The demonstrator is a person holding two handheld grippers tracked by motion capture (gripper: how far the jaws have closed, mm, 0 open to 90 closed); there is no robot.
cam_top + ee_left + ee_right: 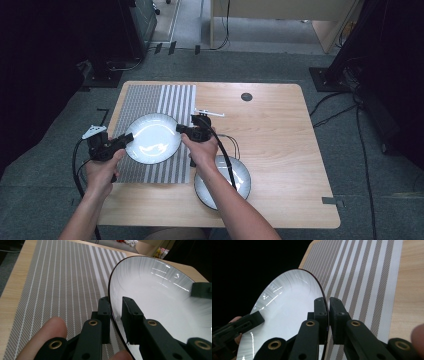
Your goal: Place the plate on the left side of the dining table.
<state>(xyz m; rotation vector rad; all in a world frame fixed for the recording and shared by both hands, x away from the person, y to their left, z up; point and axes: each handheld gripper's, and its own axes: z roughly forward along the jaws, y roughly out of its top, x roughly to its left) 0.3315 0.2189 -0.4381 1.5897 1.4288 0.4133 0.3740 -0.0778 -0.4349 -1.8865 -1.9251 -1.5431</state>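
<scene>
Wooden table [280, 150], pale, with rounded corners, standing on grey carpet. On its left part, striped mat [175, 100], grey and white; fine stripes on the left half, broad stripes on the right half.

Above the mat, white plate [152, 138] with a thin dark rim, held between two tongs and not resting flat: tilted in both gripper views, with the mat seen below and behind it. Seen from above, near the middle of the mat, a little toward 6 o'clock.

Second plate [242, 180], white inside with a grey rim, flat on the bare wood at about 4 o'clock from the held plate, just beside the mat's lower right corner, partly hidden under the right forearm.

Left gripper [126, 137], at 9 o'clock of the held plate, clamped on the plate's rim: one jaw under the plate, one on its inner face, rim pinched between them in the left gripper view [115, 305].

Right gripper [181, 129], at 3 o'clock of the same plate, also clamped on the rim: jaws nearly together with the thin edge between them in the right gripper view [328, 305].

Small dark round disc [246, 96] in the table top, at about 1 o'clock from the held plate, well apart from it.

Small white flat piece [212, 113] on the wood just past the right gripper; kind not possible to tell.
</scene>
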